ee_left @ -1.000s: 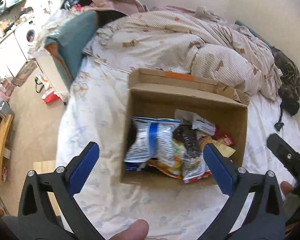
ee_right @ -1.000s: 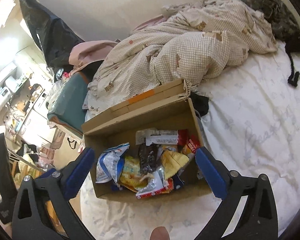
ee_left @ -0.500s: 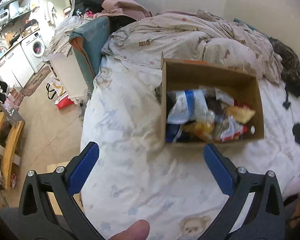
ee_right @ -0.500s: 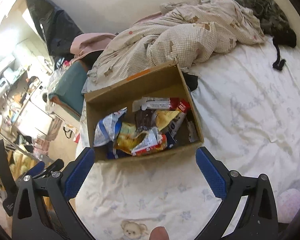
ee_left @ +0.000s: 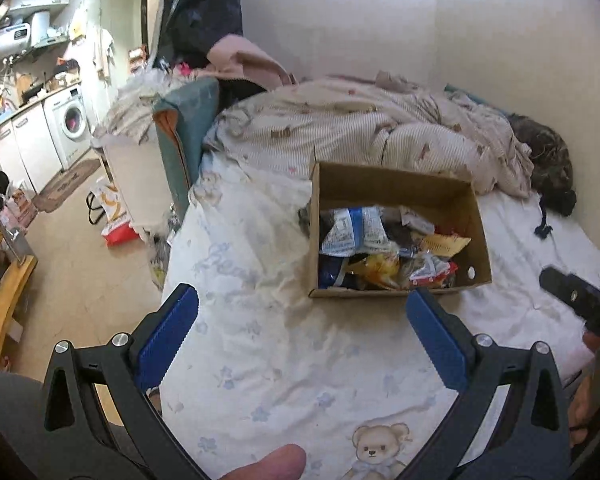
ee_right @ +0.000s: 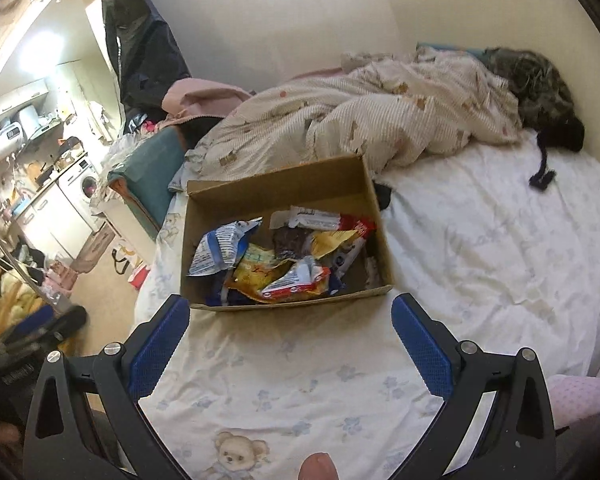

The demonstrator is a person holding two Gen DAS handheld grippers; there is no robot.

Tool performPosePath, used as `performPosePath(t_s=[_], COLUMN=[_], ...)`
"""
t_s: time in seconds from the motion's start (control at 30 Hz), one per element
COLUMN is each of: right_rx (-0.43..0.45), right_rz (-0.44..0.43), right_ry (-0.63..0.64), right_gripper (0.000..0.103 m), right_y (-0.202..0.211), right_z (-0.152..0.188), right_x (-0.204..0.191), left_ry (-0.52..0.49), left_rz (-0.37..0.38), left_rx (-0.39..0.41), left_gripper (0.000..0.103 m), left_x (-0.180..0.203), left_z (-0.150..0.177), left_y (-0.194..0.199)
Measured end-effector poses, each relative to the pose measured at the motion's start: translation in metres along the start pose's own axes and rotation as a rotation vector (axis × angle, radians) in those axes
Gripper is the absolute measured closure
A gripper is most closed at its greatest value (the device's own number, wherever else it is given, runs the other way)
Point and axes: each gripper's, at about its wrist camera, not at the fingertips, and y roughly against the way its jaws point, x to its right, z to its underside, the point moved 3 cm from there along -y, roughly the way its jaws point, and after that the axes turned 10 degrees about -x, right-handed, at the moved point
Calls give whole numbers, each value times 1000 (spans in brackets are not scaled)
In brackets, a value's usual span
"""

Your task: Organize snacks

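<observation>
White floral bedsheet [ee_right: 300, 380] covers a bed, with a rumpled checked quilt [ee_right: 380, 128] piled along its far side by the wall. On the sheet, just in front of the quilt, sits an open cardboard box [ee_right: 284, 188] full of snack packets [ee_right: 276, 260]: a blue-and-white bag [ee_left: 352, 232] at the left, yellow and red wrappers toward the right. Left gripper [ee_left: 300, 340] hovers over the sheet short of the box, jaws wide apart and empty. Right gripper [ee_right: 290, 340] hangs likewise near the box's front wall, jaws spread, holding nothing. Kitchen units with a washing machine [ee_left: 74, 124] stand beyond the bed at left.
</observation>
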Motion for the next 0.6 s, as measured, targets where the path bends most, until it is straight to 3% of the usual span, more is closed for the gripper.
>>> performPosePath(t_s=[0.17,0.37,0.6], right_rx=[46,106,127], right_rz=[77,113,119], right_ry=[48,73,86], right_gripper=[0,0,0], right_y=[2,7,3], right_z=[11,12,12], right_x=[-4,-13,-19], left_ry=[16,8,15], left_rz=[-31,-38,-9], left_rx=[27,62,39], left_gripper=[0,0,0], left_x=[1,2,2], left_z=[1,7,8], left_y=[-1,-2,-3])
